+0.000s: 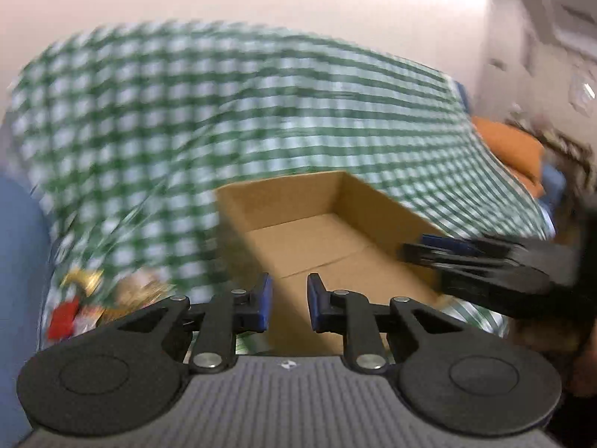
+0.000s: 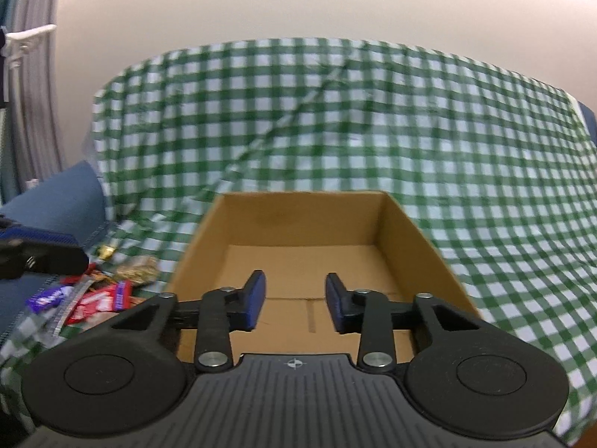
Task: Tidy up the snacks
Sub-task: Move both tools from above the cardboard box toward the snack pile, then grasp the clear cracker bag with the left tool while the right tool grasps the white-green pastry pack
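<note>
An open, empty cardboard box (image 2: 306, 261) sits on a green-and-white checked cloth (image 2: 373, 112); it also shows in the left wrist view (image 1: 317, 239). A pile of snack packets (image 2: 97, 295), red, purple and gold, lies on the cloth left of the box; in the blurred left wrist view the snacks (image 1: 82, 306) show at lower left. My left gripper (image 1: 289, 302) is open and empty over the box's near left edge. My right gripper (image 2: 294, 302) is open and empty above the box's near end. The right gripper also shows in the left wrist view (image 1: 485, 265).
A blue cushion or sofa arm (image 2: 56, 201) lies left of the cloth. An orange cushion (image 1: 515, 149) sits far right. A pale wall (image 2: 298, 0) stands behind. The left gripper shows at the left edge of the right wrist view (image 2: 37, 254).
</note>
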### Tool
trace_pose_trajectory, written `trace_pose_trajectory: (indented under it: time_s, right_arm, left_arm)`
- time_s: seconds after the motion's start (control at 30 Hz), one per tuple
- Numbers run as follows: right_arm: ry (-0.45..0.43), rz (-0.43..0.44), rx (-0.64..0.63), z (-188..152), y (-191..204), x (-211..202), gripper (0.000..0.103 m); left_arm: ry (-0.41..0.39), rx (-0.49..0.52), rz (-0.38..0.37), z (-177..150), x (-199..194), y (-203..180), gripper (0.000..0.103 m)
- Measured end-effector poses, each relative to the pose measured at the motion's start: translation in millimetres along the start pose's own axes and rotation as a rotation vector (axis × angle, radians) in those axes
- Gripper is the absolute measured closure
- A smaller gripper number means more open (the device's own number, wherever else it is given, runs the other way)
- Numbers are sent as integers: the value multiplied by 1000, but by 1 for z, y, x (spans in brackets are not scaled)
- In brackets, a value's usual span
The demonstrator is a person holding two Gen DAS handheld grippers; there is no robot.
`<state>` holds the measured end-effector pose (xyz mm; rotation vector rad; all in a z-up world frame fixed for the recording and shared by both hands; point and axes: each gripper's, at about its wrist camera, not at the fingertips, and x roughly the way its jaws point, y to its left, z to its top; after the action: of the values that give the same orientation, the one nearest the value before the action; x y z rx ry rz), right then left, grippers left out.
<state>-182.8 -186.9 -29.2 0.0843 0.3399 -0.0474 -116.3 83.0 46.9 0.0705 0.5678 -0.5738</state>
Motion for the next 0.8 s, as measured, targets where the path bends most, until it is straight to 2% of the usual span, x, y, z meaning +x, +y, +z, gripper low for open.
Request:
trace_pose_trajectory:
  time_s: [0.07, 0.1, 0.17, 0.27, 0.37, 0.43, 0.53, 0.6, 0.7, 0.8]
  right_arm:
    - [-14, 35, -10, 3, 11, 2, 74]
    - [-19, 62, -15, 3, 19, 3, 75]
    - [-27, 106, -35, 4, 34, 6, 75]
    - [-26, 183, -78, 1, 61, 13, 75]
    - [-24, 251, -130, -4, 91, 18, 75]
    - [-22, 283, -177, -7, 112, 25, 74]
    - [17, 311, -243, -16, 140, 34, 70]
    - [55, 312, -268, -25, 157, 38, 66]
    - [114, 282, -300, -35, 177, 54, 56]
    - [183, 230, -348, -46, 195, 75, 47]
  left_arm:
    - [20, -128, 24, -9, 3, 37, 81]
    - [31, -235, 28, -12, 5, 57, 81]
    - [4, -378, 28, -22, 3, 86, 81]
    - [-18, -525, 57, -42, 5, 116, 81]
    - [-2, -639, 76, -59, 14, 143, 80]
    - [42, -667, 71, -66, 26, 155, 79]
    - [126, -652, 59, -76, 46, 161, 67]
    - [167, -654, 61, -83, 58, 163, 55]
    - [195, -701, 63, -88, 71, 170, 37]
    - [223, -750, 54, -93, 82, 177, 32]
